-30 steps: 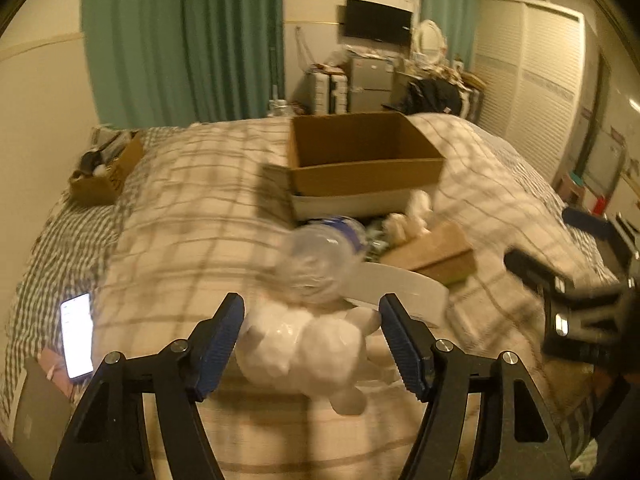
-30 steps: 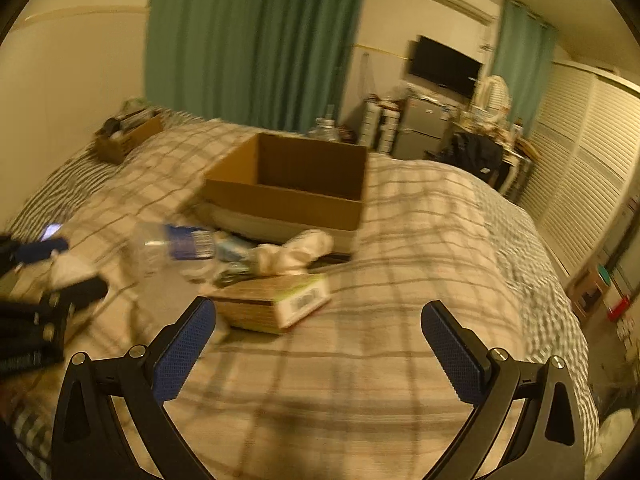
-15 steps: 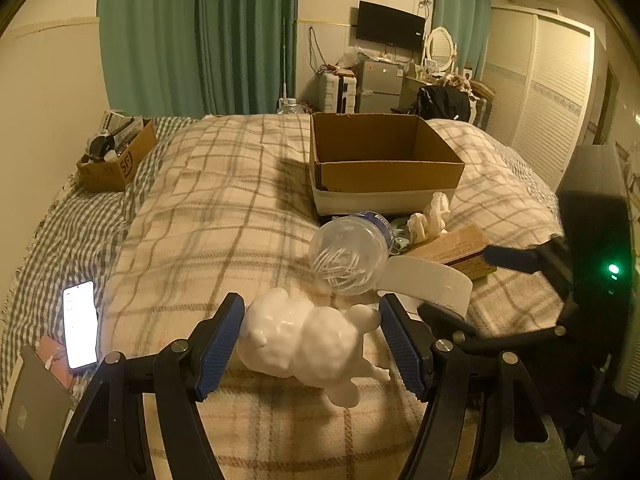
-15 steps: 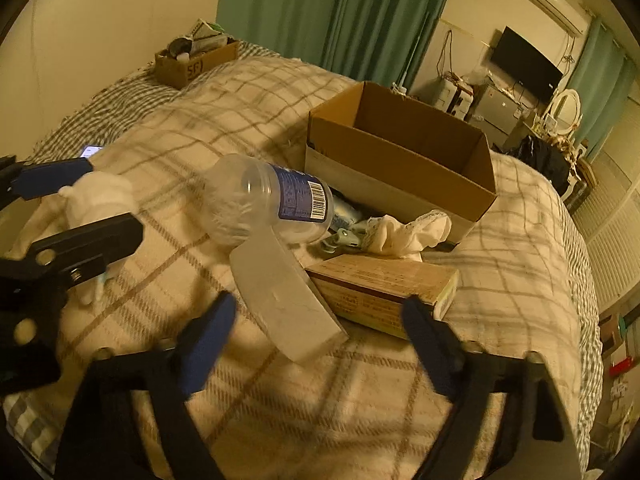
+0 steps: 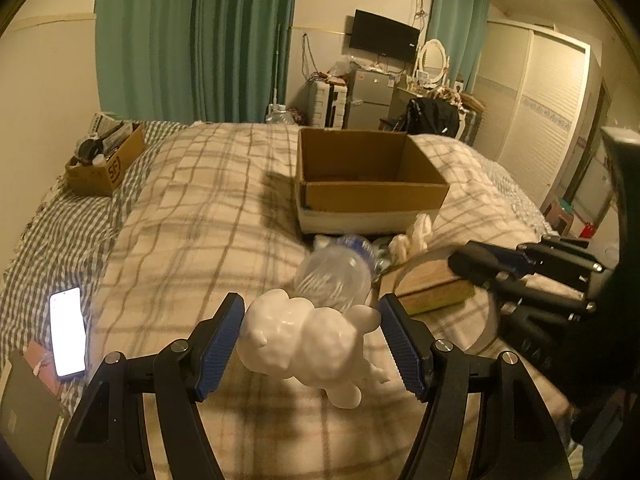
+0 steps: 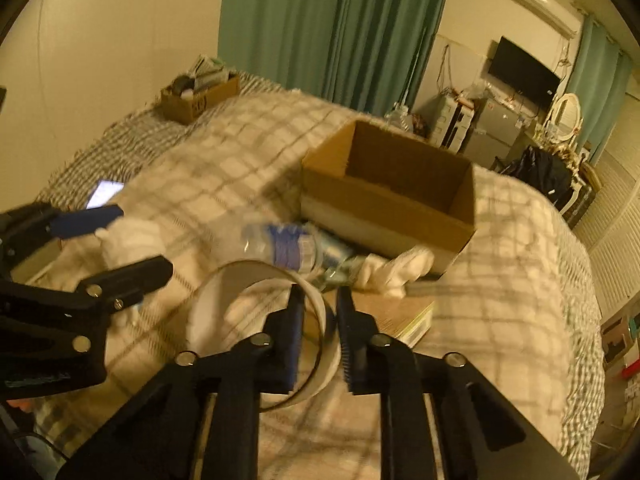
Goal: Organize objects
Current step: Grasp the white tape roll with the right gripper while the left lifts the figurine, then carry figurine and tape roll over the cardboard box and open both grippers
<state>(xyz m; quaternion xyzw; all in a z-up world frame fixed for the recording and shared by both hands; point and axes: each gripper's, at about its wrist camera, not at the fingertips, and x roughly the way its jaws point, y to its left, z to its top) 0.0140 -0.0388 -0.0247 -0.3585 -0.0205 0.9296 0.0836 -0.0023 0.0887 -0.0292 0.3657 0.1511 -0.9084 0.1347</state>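
Observation:
My left gripper (image 5: 314,344) is shut on a white rabbit figurine (image 5: 308,344) and holds it above the plaid bed. My right gripper (image 6: 318,316) is shut on the wall of a white ring-shaped band (image 6: 256,320), lifted off the bed; it shows in the left wrist view (image 5: 520,260) at the right. An open cardboard box (image 5: 372,176) stands mid-bed, also in the right wrist view (image 6: 388,196). In front of it lie a clear plastic bottle (image 5: 340,272), a white cloth (image 6: 400,268) and a flat tan box (image 6: 396,316).
A lit phone (image 5: 67,330) lies at the bed's left edge. A small cardboard box of items (image 5: 106,160) sits at the far left corner. Green curtains, a TV, cabinets and a wardrobe stand beyond the bed.
My right gripper has closed from wide open onto the white band and lifted it. My left gripper has kept hold of the rabbit figurine and shifted little.

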